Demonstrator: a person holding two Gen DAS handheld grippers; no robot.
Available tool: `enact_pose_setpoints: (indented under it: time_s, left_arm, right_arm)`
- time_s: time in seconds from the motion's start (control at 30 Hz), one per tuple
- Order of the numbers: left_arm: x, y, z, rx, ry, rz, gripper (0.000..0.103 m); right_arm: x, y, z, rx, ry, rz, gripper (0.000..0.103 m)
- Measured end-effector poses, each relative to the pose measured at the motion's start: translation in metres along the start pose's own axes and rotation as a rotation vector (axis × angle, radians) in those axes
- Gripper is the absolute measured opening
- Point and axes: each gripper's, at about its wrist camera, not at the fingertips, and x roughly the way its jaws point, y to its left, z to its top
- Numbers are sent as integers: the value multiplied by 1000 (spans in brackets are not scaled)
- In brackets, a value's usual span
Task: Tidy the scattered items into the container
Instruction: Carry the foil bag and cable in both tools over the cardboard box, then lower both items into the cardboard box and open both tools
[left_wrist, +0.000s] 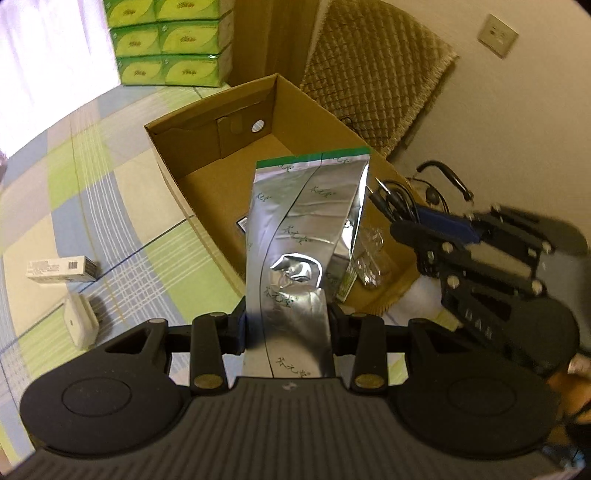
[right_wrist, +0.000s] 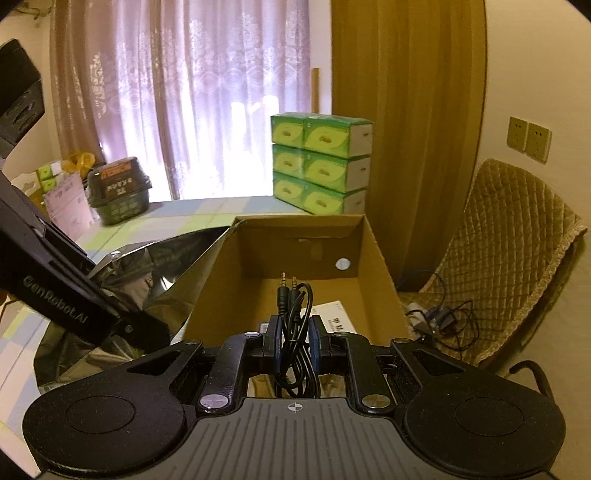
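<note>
Grippers both loaded over the box, tidy partway done.
Left gripper (left_wrist: 286, 325) clamps foil pouch (left_wrist: 306, 221); right gripper (right_wrist: 294, 338) pinches audio cable (right_wrist: 293, 295) above cardboard box (right_wrist: 376, 254), some items inside; white packet (left_wrist: 61, 268) and white device (left_wrist: 79, 319) left on the mat.

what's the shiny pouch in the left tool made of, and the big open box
The silver pouch with a green top strip looks like metallised foil film: mirror-like glare and sharp creases. The open brown box looks like matte corrugated cardboard, with folded flaps and raw-cut edges.
</note>
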Motion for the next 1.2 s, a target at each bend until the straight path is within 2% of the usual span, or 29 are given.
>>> enact_pose_setpoints:
  time_s: [0.37,0.67,0.93,1.2]
  left_arm:
    - [13,-3,33,-207,-26,-23,34]
    - [35,-2,39,-331,-26,-29,34]
    - [53,6,39,-384,-4,-27,34]
    - [64,13,43,-431,-17,-26,34]
  right_arm:
    - [12,-18,-1,26,6,-12,18]
    - [23,-29,-4,50,20,-17,18]
    - [38,-40,4,72,27,-14,18]
    - [51,-46,6,84,43,-15,18]
